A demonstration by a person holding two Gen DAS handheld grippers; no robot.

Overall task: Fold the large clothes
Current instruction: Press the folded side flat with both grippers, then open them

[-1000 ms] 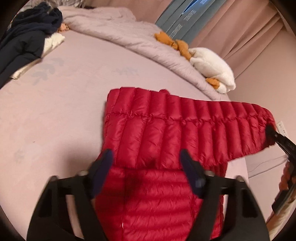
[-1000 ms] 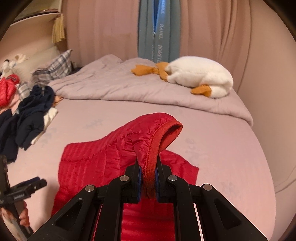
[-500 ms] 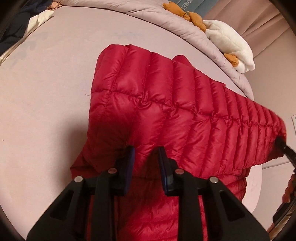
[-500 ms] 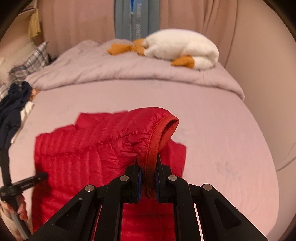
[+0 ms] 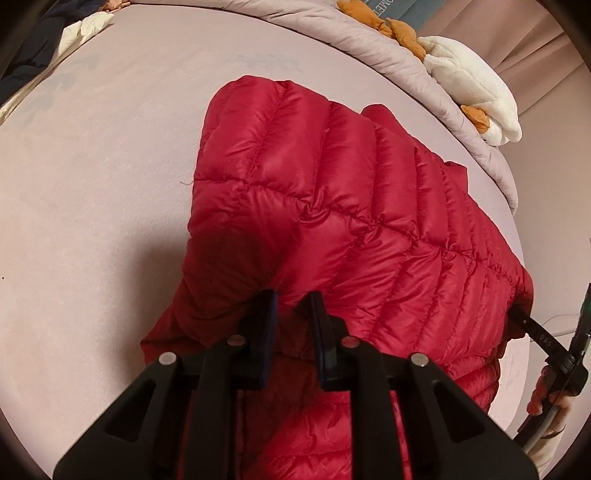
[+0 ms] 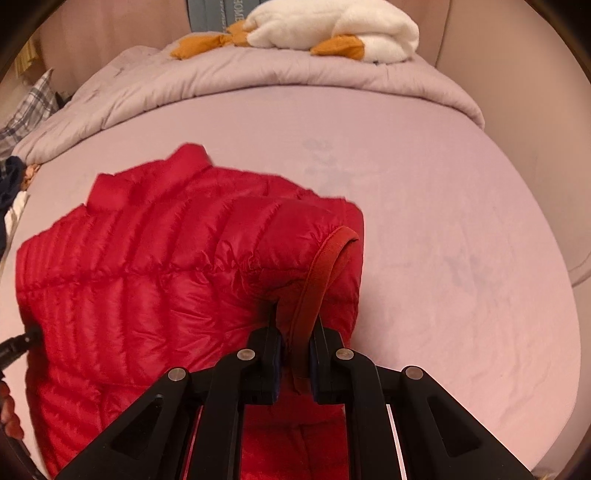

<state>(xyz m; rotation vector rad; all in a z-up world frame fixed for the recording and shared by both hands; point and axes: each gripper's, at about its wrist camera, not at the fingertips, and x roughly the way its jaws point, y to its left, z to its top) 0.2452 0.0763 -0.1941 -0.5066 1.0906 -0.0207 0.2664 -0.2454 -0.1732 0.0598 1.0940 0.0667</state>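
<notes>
Jaws of the left gripper (image 5: 291,314) have just been closing and now stand narrow, pinched on a puffed fold of the red jacket (image 5: 332,221) low in the left wrist view, with the quilted fabric bulging up between and past the dark pads. In the right wrist view the right gripper (image 6: 297,343) is likewise clamped narrow, its pads pressed on the sleeve cuff (image 6: 317,273), whose orange-red binding runs down between them. From that cuff the sleeve stretches across the jacket's body to the left, so the garment hangs between the two grips, partly lifted and partly lying on the bed (image 6: 443,221). Its collar (image 6: 192,155) stands up at the far edge, toward the duvet. At the right margin of the left wrist view the other gripper's black finger touches the jacket's edge, and below it a hand (image 5: 550,398) holds the handle. A hand also shows at the lower left margin of the right wrist view. Beyond the jacket the pinkish sheet lies bare and smooth. Farther back a grey duvet (image 6: 258,77) is bunched along the bed's far side, with a white and orange plush toy (image 6: 332,29) on top. Dark clothes (image 5: 26,48) lie at the far left edge, near a plaid pillow (image 6: 26,110).
</notes>
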